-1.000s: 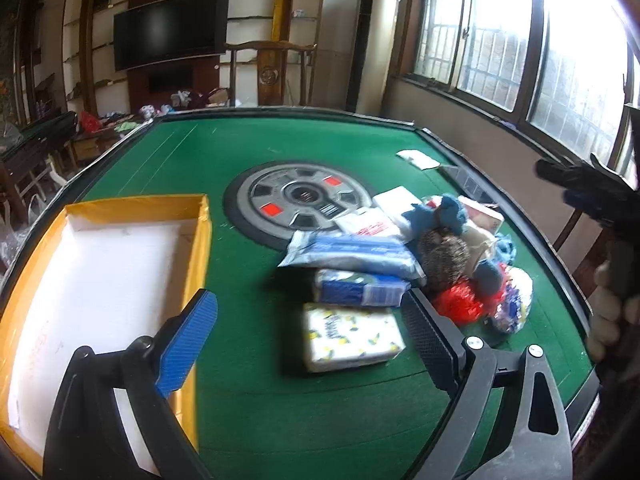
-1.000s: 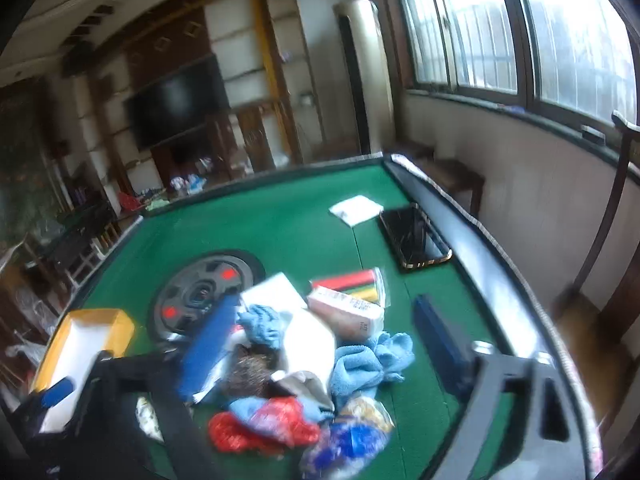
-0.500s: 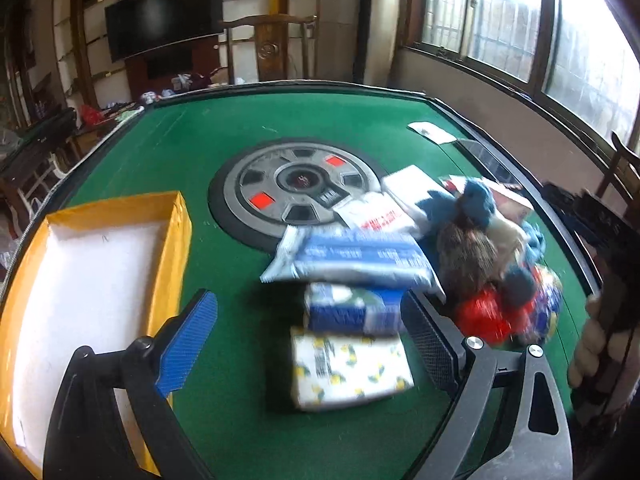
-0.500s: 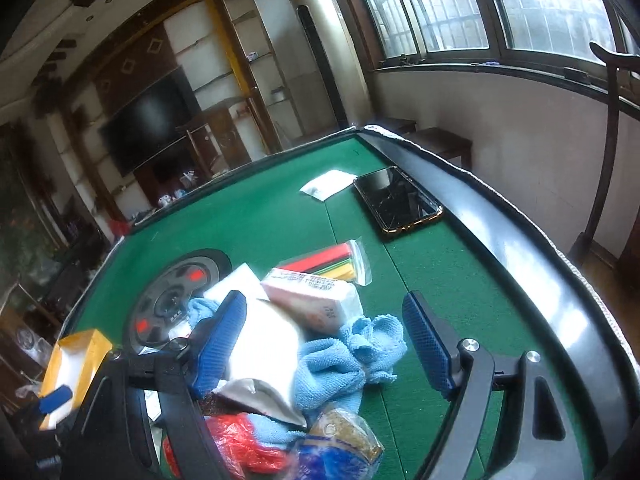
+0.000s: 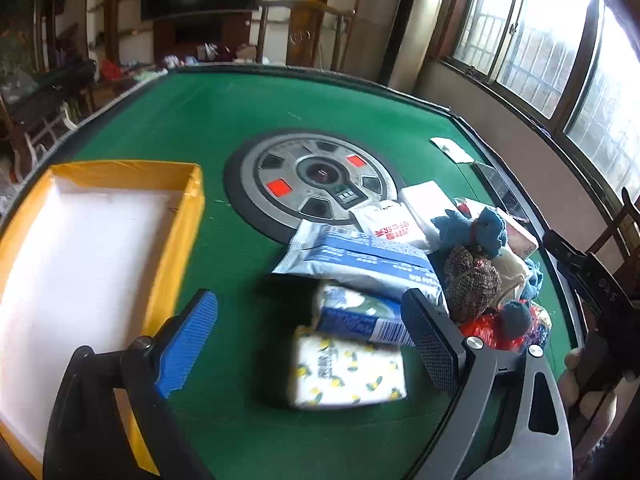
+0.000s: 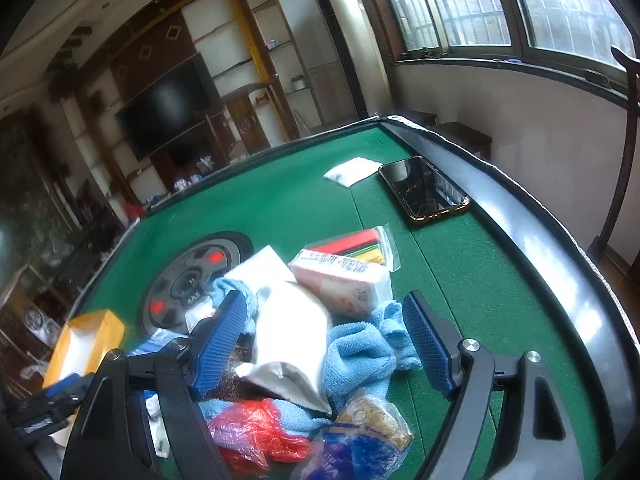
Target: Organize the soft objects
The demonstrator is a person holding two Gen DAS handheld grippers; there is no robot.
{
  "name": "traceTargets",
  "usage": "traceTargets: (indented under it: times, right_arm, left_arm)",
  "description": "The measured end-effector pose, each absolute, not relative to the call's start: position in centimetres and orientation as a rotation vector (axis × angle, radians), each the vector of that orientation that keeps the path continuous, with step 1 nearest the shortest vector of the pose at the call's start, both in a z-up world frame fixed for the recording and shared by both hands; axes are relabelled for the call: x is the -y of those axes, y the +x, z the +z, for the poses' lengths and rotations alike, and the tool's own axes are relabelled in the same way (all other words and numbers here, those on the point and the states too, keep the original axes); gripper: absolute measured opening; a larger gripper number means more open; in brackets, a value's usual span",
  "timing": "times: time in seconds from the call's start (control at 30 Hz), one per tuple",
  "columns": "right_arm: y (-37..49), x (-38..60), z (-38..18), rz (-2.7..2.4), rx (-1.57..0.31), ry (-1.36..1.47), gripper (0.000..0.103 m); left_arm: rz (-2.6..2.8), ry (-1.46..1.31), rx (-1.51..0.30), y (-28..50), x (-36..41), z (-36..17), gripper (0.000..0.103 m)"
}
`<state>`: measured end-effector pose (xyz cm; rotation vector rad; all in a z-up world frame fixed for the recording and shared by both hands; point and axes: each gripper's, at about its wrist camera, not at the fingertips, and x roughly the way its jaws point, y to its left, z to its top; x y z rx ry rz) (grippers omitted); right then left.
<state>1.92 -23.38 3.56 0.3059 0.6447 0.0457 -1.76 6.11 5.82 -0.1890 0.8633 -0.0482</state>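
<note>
Both hand-held grippers, left [image 5: 310,340] and right [image 6: 324,340], hang released over the packets and cloths at lower centre of the green counter [image 5: 224,120].

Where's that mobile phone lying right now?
The phone lies flat on the green table by its right edge, just right of a small white packet, beyond the pile, in the right wrist view.

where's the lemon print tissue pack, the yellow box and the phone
lemon print tissue pack [image 5: 350,372], left wrist view, middle of its top face
yellow box [image 5: 182,236], left wrist view, its right-hand wall
phone [image 6: 424,190], right wrist view, centre of its dark screen
</note>
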Motion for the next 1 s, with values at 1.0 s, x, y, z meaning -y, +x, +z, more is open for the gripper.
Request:
traceTargets:
  times: [1.0]
  right_arm:
    - [1.7,21.4,3.6,0.083,-0.569,0.168,0.102]
  left_arm:
    - [-0.066,-0.077,-0.785,-7.0,-6.5,6.1,0.094]
